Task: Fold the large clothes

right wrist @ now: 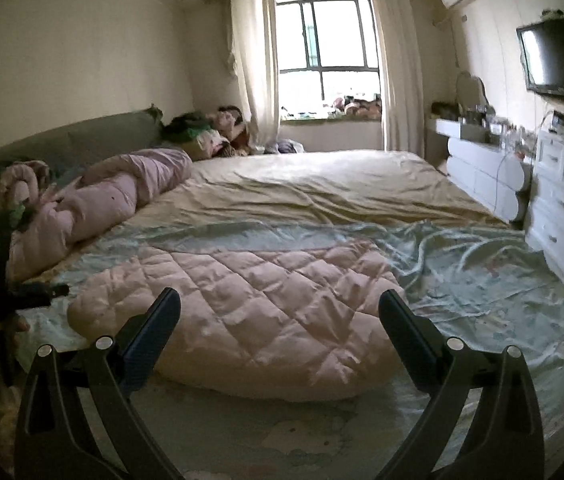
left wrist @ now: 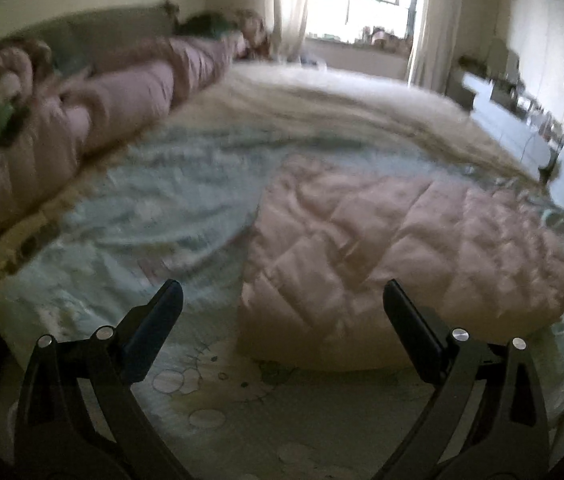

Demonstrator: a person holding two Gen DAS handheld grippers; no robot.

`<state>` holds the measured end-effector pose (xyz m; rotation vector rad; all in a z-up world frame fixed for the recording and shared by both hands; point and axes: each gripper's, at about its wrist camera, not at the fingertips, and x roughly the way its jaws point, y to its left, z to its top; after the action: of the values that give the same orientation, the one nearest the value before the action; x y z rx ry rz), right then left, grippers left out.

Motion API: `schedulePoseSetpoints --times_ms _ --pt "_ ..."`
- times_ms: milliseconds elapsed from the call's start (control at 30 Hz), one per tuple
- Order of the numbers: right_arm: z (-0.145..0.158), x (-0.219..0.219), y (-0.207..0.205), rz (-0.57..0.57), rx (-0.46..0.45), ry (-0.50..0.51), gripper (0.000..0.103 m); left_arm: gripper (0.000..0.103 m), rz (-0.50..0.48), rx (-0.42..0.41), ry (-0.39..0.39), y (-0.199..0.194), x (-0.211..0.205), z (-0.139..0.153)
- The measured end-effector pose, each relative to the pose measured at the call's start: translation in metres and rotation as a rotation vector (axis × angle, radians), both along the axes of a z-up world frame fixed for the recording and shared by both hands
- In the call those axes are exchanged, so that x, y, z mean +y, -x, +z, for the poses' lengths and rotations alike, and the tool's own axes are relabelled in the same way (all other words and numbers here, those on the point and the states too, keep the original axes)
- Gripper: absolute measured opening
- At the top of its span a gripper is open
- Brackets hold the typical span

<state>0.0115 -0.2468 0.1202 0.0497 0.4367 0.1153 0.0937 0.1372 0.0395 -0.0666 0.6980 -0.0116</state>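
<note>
The pink quilted garment (right wrist: 241,312) is lying folded into a thick pad on the pale green printed sheet (right wrist: 482,280) near the front edge of the bed (right wrist: 322,184), probably kept there so both hands can reach it. In the right wrist view it is sitting at twelve o'clock, just beyond the right gripper (right wrist: 279,320), whose fingers are spread wide and gripping nothing. In the blurred left wrist view the same garment (left wrist: 402,248) is lying toward one o'clock, and the left gripper (left wrist: 282,312) is likewise gaping wide and empty, with its right finger (left wrist: 412,332) crossing in front of the pad's near edge; whether it is touching the fabric I cannot tell. Both tools are hovering low over the sheet, seemingly lined up on the near hem for a two-handed pinch. A rolled pink duvet (right wrist: 113,200) is lying at ten o'clock along the headboard, well apart. The bundle already looks compact, so the fold is probably well along.
</note>
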Motion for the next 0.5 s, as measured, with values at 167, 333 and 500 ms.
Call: schedulePoseSetpoints --times_ms 167,333,500 --pt "0.009 0.014 0.022 -0.011 -0.016 0.036 0.099 0.094 -0.036 -0.084 0.034 0.038 -0.015 0.032" --pt "0.003 0.032 0.045 -0.035 -0.050 0.117 0.099 0.094 -0.046 -0.106 0.059 0.073 -0.024 0.036" --pt "-0.011 0.042 0.064 -0.065 -0.087 0.131 0.099 0.094 -0.066 -0.108 0.049 0.100 -0.038 0.022"
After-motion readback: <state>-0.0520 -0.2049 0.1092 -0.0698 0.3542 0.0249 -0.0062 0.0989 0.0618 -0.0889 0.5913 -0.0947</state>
